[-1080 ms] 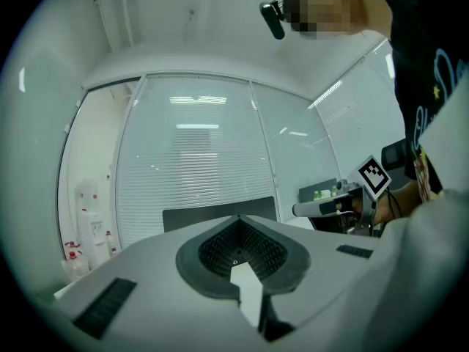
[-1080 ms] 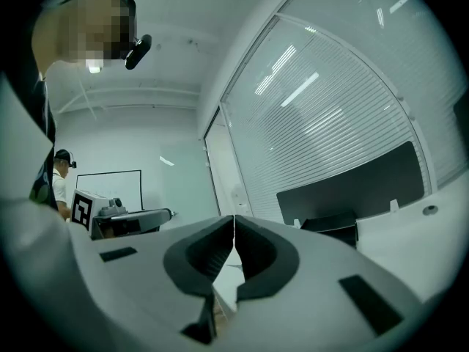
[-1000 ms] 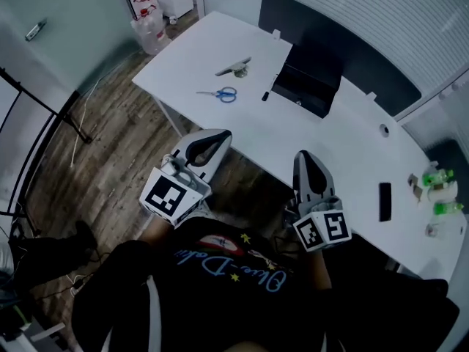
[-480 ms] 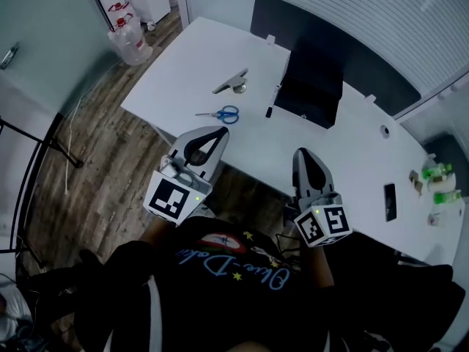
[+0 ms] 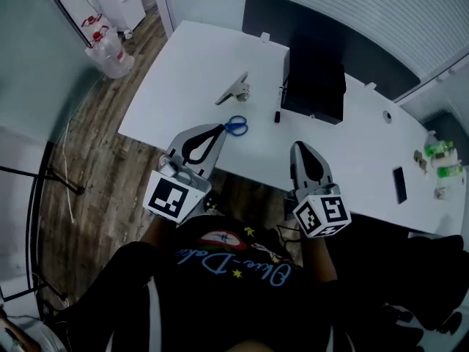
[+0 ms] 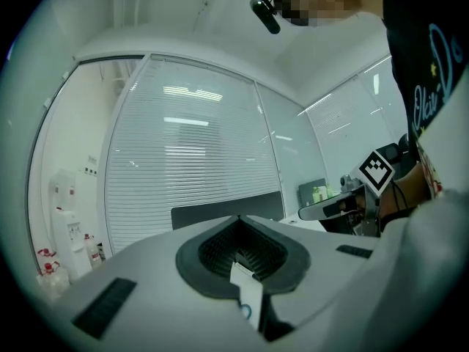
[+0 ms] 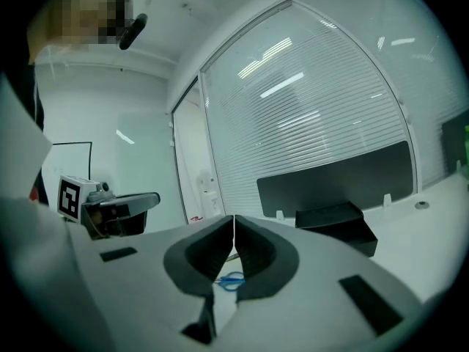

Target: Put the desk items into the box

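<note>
A white desk (image 5: 183, 79) carries blue-handled scissors (image 5: 236, 127), a metal stapler-like tool (image 5: 233, 89), a black marker (image 5: 278, 114) and an open black box (image 5: 315, 86). My left gripper (image 5: 218, 128) is shut and empty, its tips at the desk's near edge just left of the scissors. My right gripper (image 5: 301, 145) is shut too, holds nothing, and reaches the desk edge below the box. In the right gripper view the scissors (image 7: 231, 279) show through the gap under the closed jaws (image 7: 234, 218), with the box (image 7: 337, 222) to the right. The left gripper view shows shut jaws (image 6: 238, 217).
A dark partition (image 5: 330, 20) runs along the desk's far side. A black phone (image 5: 400, 185) and green bottles (image 5: 440, 152) sit at the desk's right end. Water jugs (image 5: 110, 50) stand on the wooden floor to the left. The person's dark shirt fills the bottom of the head view.
Both grippers have moved forward to the desk's near edge, still shut. The left gripper's tips now lie beside the scissors. The desk sits closer in the head view.
</note>
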A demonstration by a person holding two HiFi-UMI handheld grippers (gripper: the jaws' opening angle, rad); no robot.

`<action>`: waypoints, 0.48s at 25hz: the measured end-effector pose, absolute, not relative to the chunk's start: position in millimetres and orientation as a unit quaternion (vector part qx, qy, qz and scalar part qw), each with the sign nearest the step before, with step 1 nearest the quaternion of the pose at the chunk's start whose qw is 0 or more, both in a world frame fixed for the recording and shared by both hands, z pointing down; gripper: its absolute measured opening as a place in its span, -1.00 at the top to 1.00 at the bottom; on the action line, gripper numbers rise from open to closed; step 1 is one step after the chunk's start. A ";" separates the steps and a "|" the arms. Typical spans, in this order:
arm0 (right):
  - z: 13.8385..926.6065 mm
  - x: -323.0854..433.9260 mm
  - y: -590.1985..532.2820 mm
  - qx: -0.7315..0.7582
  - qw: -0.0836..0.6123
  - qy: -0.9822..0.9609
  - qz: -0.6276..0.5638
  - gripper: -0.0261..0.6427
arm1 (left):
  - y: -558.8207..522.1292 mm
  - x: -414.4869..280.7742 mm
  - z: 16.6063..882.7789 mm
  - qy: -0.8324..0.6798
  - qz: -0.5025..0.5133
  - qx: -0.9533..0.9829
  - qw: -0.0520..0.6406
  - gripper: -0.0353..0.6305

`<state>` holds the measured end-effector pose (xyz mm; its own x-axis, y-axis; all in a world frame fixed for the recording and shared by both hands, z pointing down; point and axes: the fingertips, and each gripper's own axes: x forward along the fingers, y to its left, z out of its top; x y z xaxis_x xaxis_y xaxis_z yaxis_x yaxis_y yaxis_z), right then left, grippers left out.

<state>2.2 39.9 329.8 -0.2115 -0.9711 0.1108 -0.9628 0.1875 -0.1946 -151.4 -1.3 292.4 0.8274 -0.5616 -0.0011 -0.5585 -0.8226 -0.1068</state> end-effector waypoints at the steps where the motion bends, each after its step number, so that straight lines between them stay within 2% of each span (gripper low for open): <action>1: 332.5 -1.1 36.1 -0.633 0.018 0.766 -0.114 0.89 | -6.5 -155.6 293.3 0.290 -0.015 -0.956 0.050 0.87; 12: 352.3 -20.2 2.8 -0.679 0.004 0.723 -0.128 0.89 | -43.8 -185.9 302.3 0.251 -0.002 -0.968 0.026 0.87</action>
<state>-20.2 2.8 352.3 -0.0774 -0.9827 0.1685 -0.9807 0.0446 -0.1906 -185.9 -43.8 302.3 0.8740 -0.4859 -0.0090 -0.4857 -0.8726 -0.0522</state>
